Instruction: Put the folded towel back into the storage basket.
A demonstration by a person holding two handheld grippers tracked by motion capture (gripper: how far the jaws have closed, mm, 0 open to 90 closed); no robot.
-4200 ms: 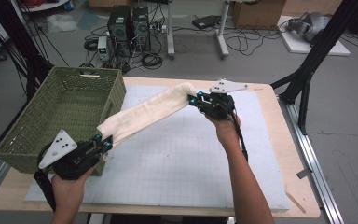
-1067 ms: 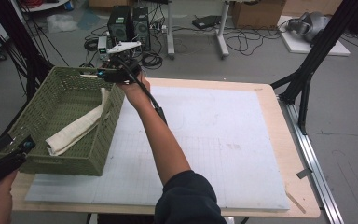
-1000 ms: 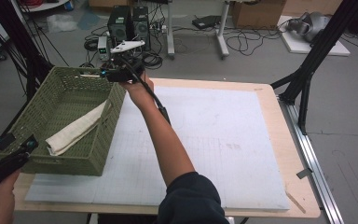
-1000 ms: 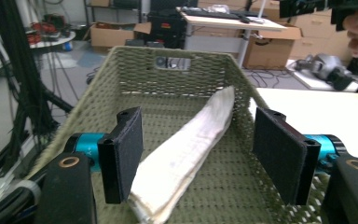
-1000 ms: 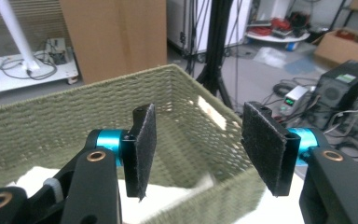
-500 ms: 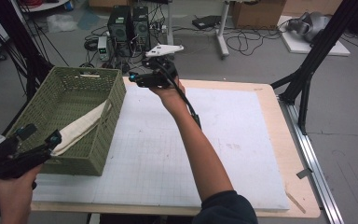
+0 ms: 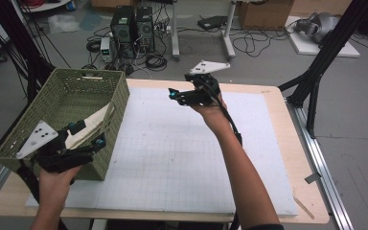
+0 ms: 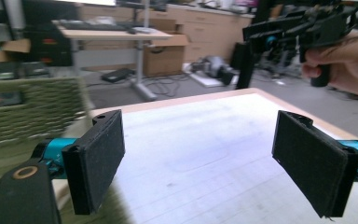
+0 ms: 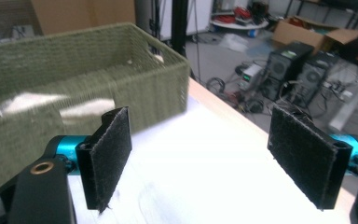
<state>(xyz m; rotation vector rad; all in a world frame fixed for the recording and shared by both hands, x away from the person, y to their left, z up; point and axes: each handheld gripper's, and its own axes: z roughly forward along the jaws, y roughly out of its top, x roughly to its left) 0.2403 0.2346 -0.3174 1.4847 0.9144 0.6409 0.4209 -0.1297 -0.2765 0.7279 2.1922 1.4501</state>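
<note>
Now the surface (image 7: 182,158), covered by its white gridded mat (image 7: 172,143), lies bare across the middle, where four seconds back the cream cloth was stretched between the two claws. The green woven basket (image 7: 67,96) stands on the surface's left end, and the cloth (image 7: 88,127) lies inside it, draped against the near right wall with a fold reaching the rim. A second ago the right claw was over the basket's far corner; it has since drawn back and hangs above the far middle of the mat. The right claw (image 7: 172,94) has its jaws spread wide with nothing between them, and its own view shows the basket (image 9: 74,84) ahead with pale cloth (image 9: 51,105) inside. The left claw (image 7: 88,136) has come up from the lower left edge to the basket's near right corner, just beside the cloth, jaws likewise wide apart and empty. Beyond the surface, computer towers (image 7: 134,24) and loose cables (image 7: 249,43) sit on the floor.
</note>
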